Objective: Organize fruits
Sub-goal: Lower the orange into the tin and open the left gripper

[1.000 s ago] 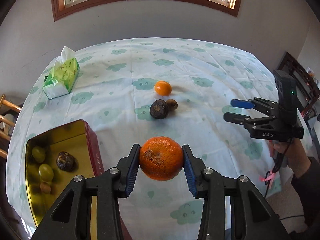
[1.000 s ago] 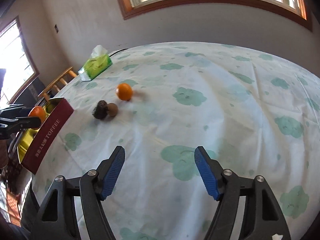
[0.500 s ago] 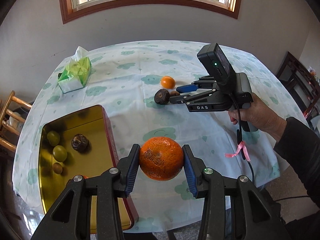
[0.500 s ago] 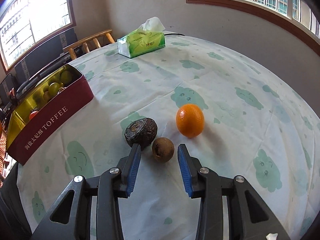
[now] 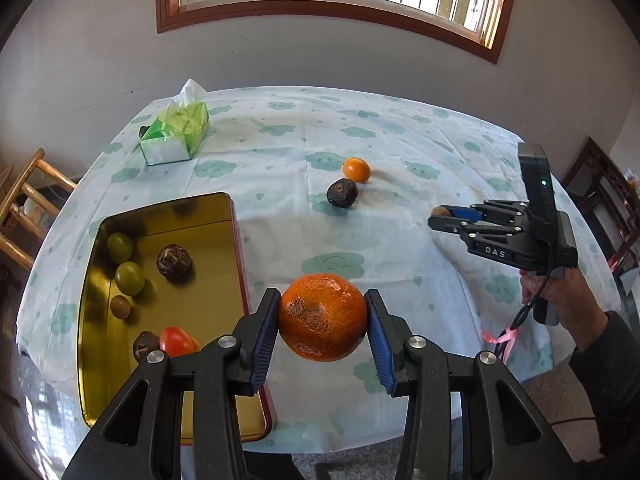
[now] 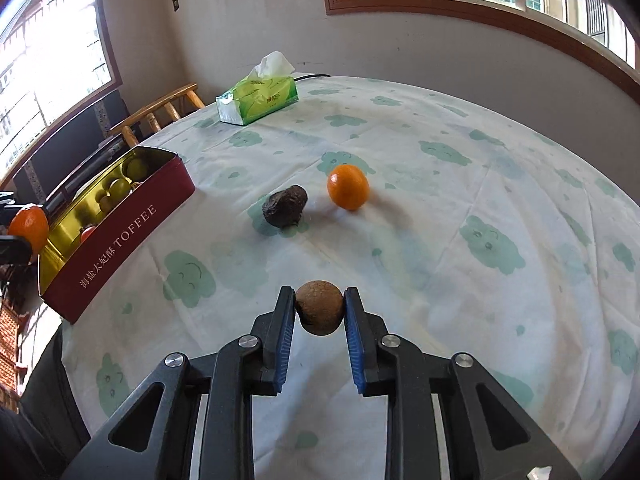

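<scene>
Grey-walled room, wood-framed windows, round table under a white tablecloth with green cloud prints (image 5: 400,152). A green tissue pack (image 5: 176,134) sits at the far left of the cloth; wooden chair (image 5: 28,208) beyond the edge, only partly in frame.

Left gripper (image 5: 322,322): blue pads clamped on a large orange mandarin with a brownish scuffed patch (image 5: 322,322), held in the air just right of the red toffee tin with gold inside (image 5: 236,240). The tin's near end is cut off behind the gripper body. Inside it: two green round fruits (image 5: 124,264), a small brown one, a dark wrinkled one (image 5: 174,262), a red tomato-like fruit (image 5: 176,340) and another dark fruit beside it, half hidden.

Right gripper (image 6: 320,312): jaws have just been closing and are now pinched on a small round brown fruit (image 6: 320,312), lifted off the cloth as far as the shadow shows, though contact underneath is hard to judge. In the left wrist view only a sliver of that fruit shows at the fingertips; the person's hand (image 5: 560,300) and dark sleeve run out of frame.

Left loose on the cloth: a dark wrinkled lumpy fruit (image 6: 285,206) and a small smooth orange (image 6: 348,187), near each other but apart. What kind of fruit the dark one is, I cannot tell.
</scene>
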Tool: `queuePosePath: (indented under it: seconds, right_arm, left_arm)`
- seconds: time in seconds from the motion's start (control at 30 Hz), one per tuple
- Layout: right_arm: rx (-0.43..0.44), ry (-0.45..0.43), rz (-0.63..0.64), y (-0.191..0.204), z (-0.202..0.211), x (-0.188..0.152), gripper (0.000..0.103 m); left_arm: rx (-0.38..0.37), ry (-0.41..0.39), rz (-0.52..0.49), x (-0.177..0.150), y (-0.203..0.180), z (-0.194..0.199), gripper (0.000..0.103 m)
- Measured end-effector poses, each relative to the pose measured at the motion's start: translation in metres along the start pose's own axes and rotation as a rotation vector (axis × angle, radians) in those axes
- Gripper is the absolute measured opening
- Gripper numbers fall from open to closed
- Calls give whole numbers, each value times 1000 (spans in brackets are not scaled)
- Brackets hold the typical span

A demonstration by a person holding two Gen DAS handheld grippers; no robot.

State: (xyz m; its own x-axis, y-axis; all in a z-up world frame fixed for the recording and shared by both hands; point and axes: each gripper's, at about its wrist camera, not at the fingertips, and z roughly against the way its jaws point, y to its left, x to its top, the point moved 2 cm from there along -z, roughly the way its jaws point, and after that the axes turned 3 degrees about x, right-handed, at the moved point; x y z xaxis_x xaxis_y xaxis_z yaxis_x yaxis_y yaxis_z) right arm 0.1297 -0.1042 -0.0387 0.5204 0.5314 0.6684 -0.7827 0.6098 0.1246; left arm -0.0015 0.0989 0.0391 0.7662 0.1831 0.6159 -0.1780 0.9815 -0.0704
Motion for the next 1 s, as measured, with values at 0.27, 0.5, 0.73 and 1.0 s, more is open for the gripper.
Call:
queuePosePath:
  seconds: [0.27,0.5,0.73,1.0]
  right_arm:
    - [-83,-3,-214,-58,20,-39,23]
    - [-94,2,-226,-60,17,-39,23]
    - [-111,6,-215,-57,17,-40,23]
    - [-113,7,-213,-56,16,-40,23]
  left_arm:
    - [146,-44,27,-17,22,15,44]
    - [239,-59,57,-30,43,15,44]
    - [304,-46,36,-42,54,4,44]
    - [348,-21,30,-47,68,-12,44]
